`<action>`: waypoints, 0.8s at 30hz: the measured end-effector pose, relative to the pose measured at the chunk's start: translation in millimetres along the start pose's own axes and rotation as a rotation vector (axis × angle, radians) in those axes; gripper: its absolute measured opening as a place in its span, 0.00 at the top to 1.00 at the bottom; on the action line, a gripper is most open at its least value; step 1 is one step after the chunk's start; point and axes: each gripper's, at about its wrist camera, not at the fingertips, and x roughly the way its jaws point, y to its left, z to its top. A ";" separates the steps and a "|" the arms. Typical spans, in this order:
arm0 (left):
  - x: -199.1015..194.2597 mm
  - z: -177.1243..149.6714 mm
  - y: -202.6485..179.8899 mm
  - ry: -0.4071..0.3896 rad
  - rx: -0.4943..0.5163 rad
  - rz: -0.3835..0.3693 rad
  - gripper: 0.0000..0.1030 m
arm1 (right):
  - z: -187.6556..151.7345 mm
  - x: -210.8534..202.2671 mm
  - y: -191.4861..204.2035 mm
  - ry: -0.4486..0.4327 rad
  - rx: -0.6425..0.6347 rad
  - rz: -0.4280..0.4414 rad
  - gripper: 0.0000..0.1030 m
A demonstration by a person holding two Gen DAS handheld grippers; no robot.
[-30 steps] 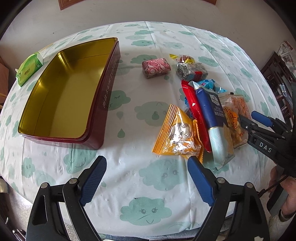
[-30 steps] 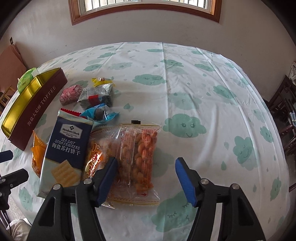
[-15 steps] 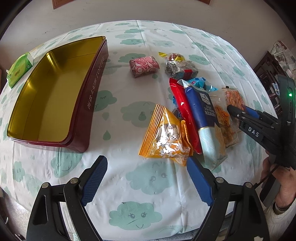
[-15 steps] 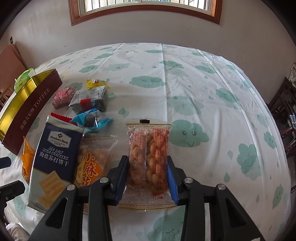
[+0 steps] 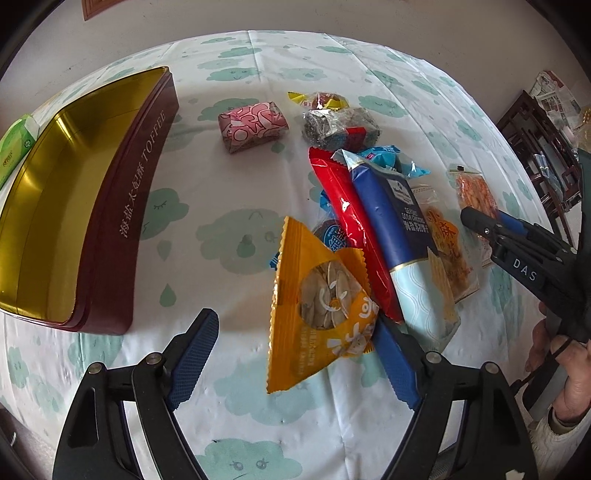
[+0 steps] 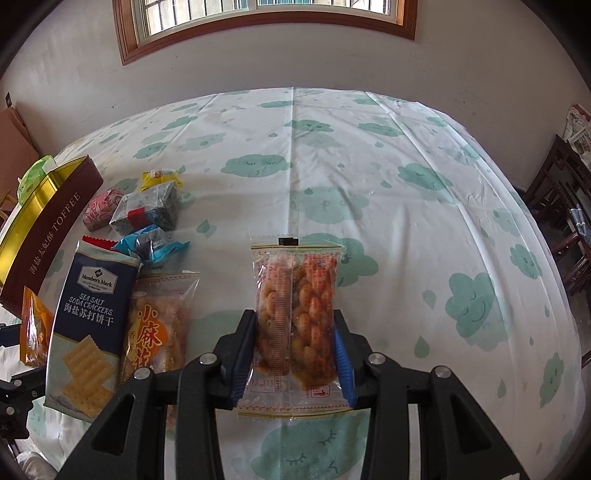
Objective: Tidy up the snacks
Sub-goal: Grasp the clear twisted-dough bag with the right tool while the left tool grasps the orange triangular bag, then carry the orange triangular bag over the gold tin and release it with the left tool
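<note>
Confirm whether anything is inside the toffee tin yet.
No, the toffee tin shows only its bare gold interior, with every snack packet lying outside it on the tablecloth.

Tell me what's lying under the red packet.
A blue round-labelled packet pokes out from under the red packet, beside the orange seed bag. How far the blue packet extends underneath, or whether anything else lies there, is hidden.

Left wrist camera looked forward and down over the table [image 5: 258, 66] from its near edge, close above the snacks, right wrist camera sat lower, faced the window [image 6: 266, 22], both views shared the toffee tin [image 5: 122, 206] and cracker pack [image 6: 88, 325]
</note>
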 end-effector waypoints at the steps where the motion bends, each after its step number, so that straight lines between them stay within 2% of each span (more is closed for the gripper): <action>1: 0.9 0.6 -1.5 0.002 0.006 -0.001 0.26 | 0.1 0.0 -0.3 -0.001 0.001 0.002 0.61; 2: 1.0 1.2 -3.3 -0.001 0.013 0.005 0.28 | -0.4 -0.5 -1.0 -0.003 0.001 0.002 0.61; 4: 0.5 1.7 -5.5 -0.010 0.031 0.026 0.42 | -0.3 -0.4 -1.3 -0.003 0.001 0.002 0.61; 5: -0.3 2.0 -5.0 -0.016 0.032 0.023 0.46 | -0.6 -0.5 -1.3 -0.004 0.002 0.002 0.61; 6: -1.6 2.1 -3.3 -0.018 0.024 0.006 0.56 | -0.5 -0.4 -0.8 -0.004 0.002 0.002 0.61; 7: -2.7 2.9 -0.6 -0.017 0.009 -0.009 0.59 | -0.6 -0.3 -0.6 -0.005 0.001 0.000 0.61; 10: -3.3 3.8 5.9 -0.014 -0.021 -0.039 0.60 | -0.7 -0.4 -1.0 -0.004 0.001 0.001 0.61; 18: -12.4 2.0 11.4 -0.026 -0.022 -0.051 0.66 | -0.3 -0.1 -0.1 -0.004 -0.005 -0.008 0.60; 24: -25.9 4.0 14.5 -0.048 -0.018 -0.044 0.67 | -0.1 0.4 0.5 -0.001 -0.010 -0.011 0.60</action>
